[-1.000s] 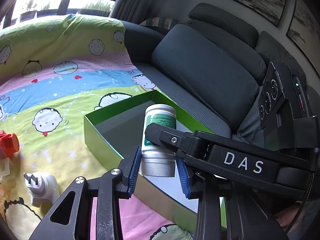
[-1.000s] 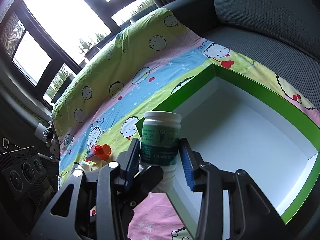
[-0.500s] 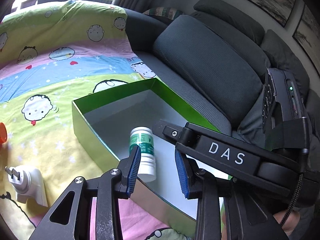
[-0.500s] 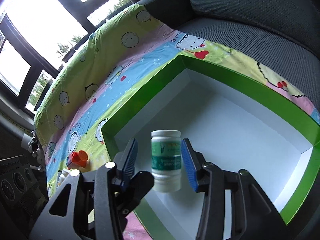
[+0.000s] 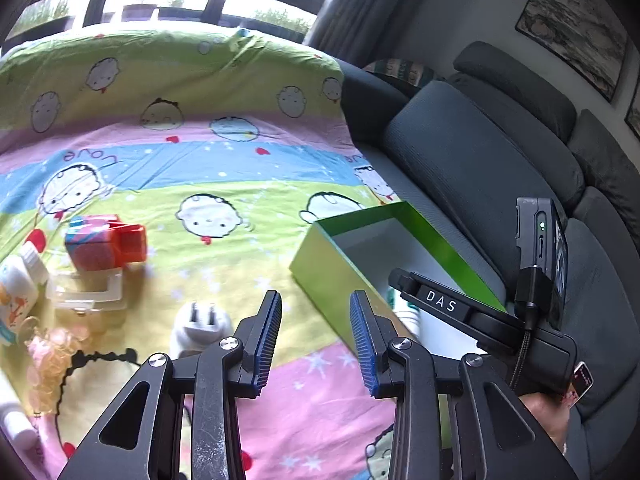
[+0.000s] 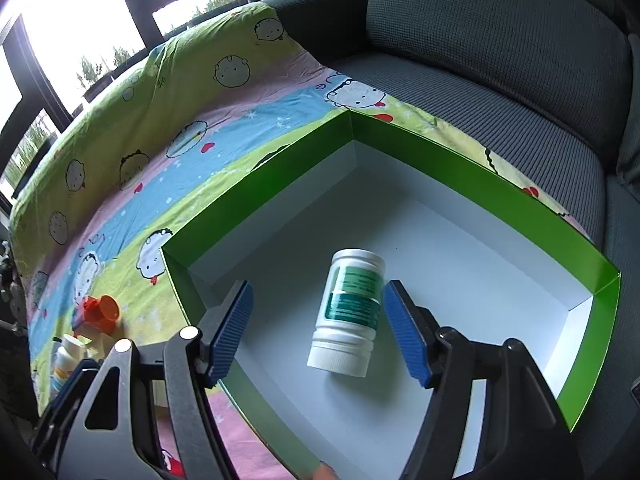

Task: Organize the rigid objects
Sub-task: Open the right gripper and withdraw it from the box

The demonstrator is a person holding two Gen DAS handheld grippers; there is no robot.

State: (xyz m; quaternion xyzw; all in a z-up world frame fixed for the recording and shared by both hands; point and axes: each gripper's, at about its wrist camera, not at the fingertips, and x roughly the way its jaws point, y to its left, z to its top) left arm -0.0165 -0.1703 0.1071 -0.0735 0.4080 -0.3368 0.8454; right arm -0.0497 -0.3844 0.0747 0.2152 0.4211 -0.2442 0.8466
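A white pill bottle (image 6: 348, 312) with a green label lies on the white floor of the green box (image 6: 440, 152). My right gripper (image 6: 317, 285) hangs over it with its jaws opening; the bottle sits loose between the blue pads, and neither pad presses on it. In the left wrist view the box (image 5: 332, 280) is at the right, and the right gripper (image 5: 440, 304) reaches into it. My left gripper (image 5: 314, 295) hovers over the cartoon bedsheet (image 5: 224, 160) left of the box. It is shut to its narrow gap with nothing in it.
Loose items lie on the sheet to the left: a white charger plug (image 5: 200, 324), an orange-red block toy (image 5: 108, 246), a clear plastic piece (image 5: 88, 292), a small white bottle (image 5: 16, 288) and a curly pink hair piece (image 5: 52, 356). A grey sofa back (image 6: 500, 40) rises behind the box.
The right jaws opened and the bottle dropped from their grip onto the box floor. The left gripper swung left, away from the box and toward the loose items.
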